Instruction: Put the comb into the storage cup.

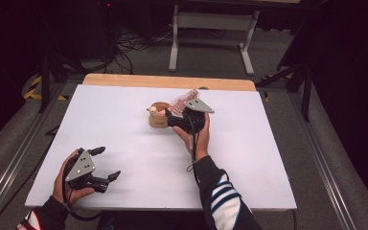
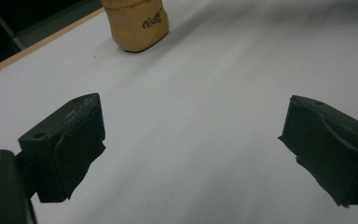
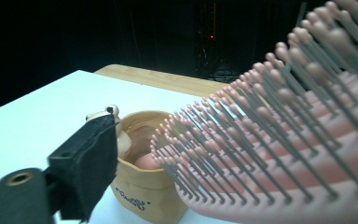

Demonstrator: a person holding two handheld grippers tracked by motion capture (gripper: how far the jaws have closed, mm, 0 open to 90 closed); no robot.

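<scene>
A small tan paper bag (image 1: 158, 118) stands open near the middle of the white table (image 1: 115, 124). A pale knobbed item (image 1: 152, 109) sticks up at its rim. My right gripper (image 1: 171, 115) is just right of the bag, shut on a pink hairbrush (image 1: 183, 99). In the right gripper view the hairbrush (image 3: 284, 140) has its bristles turned toward my left finger (image 3: 86, 163), and its lower end is at the mouth of the bag (image 3: 144, 196). The other jaw is hidden behind it. My left gripper (image 1: 107, 163) rests open at the front left, jaws wide apart (image 2: 191, 126), pointing toward the distant bag (image 2: 137, 23).
A wooden strip (image 1: 167, 81) runs along the table's far edge. Beyond it stand a grey metal frame (image 1: 211, 21) and cables on the floor (image 1: 129, 45). Bare white tabletop lies between the two grippers and to the right.
</scene>
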